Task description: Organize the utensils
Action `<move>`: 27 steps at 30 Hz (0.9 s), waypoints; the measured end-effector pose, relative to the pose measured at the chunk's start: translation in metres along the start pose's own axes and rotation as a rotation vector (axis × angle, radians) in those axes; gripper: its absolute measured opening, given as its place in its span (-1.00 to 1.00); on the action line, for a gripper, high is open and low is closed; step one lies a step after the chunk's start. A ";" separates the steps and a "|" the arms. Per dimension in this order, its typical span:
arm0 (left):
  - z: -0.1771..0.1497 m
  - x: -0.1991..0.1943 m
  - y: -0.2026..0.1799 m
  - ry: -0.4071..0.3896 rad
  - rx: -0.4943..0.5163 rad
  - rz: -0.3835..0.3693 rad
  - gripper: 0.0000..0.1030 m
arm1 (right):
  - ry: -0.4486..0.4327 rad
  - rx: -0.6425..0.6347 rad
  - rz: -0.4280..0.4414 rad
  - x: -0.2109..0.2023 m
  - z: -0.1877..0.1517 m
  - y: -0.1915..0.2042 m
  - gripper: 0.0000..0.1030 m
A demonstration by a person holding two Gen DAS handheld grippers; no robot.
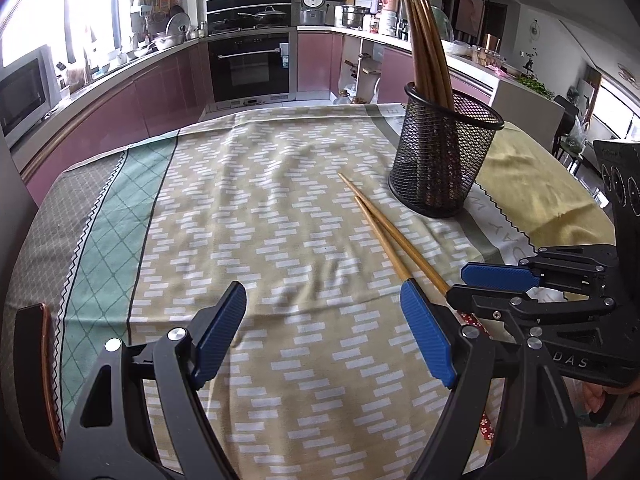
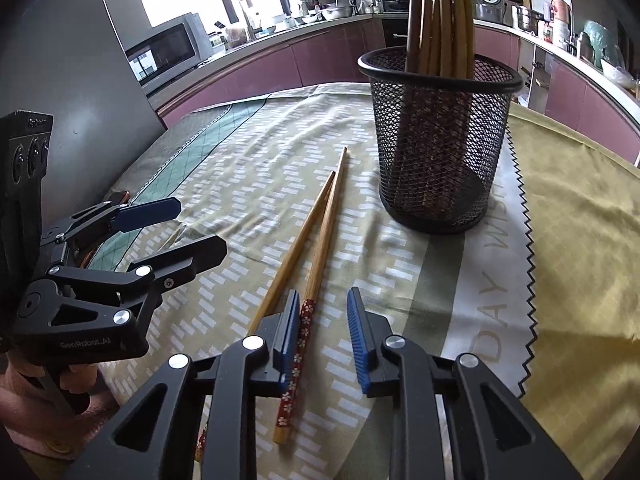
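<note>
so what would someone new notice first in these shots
Probably the black mesh cup packed with upright chopsticks, standing on the patterned tablecloth. Next, the two loose chopsticks lying crossed beside it, their flowered red ends between the open fingers of the right tool.

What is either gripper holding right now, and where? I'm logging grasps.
Nothing is held. The left gripper is open over the tablecloth. The right gripper is open, straddling one chopstick at its patterned handle end, jaws not closed.
</note>
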State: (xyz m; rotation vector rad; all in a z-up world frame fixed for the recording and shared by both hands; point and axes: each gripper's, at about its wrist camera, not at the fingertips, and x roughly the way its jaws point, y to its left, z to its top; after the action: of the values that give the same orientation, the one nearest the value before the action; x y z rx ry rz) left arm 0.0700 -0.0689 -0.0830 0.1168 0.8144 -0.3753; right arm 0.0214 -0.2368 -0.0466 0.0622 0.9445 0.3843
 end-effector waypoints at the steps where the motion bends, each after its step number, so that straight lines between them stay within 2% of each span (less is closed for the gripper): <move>1: 0.000 0.001 -0.002 0.004 0.005 -0.007 0.52 | 0.001 0.002 -0.001 0.000 -0.001 -0.001 -0.65; 7: 0.001 0.009 -0.016 0.034 0.032 -0.060 0.40 | 0.003 0.044 0.005 -0.002 -0.005 -0.010 -0.89; 16: 0.001 0.029 -0.028 0.081 0.044 -0.068 0.00 | 0.000 0.078 0.018 -0.007 -0.011 -0.017 -0.89; 24: 0.003 0.030 -0.031 0.079 0.045 -0.065 -0.10 | 0.003 0.089 0.025 -0.011 -0.017 -0.018 -0.89; 27: 0.003 0.029 -0.032 0.078 0.041 -0.090 -0.05 | 0.005 0.093 0.028 -0.012 -0.019 -0.018 -0.89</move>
State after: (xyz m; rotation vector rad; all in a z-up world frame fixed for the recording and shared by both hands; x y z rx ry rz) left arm 0.0787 -0.1072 -0.1005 0.1339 0.8910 -0.4742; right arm 0.0055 -0.2601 -0.0523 0.1591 0.9665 0.3664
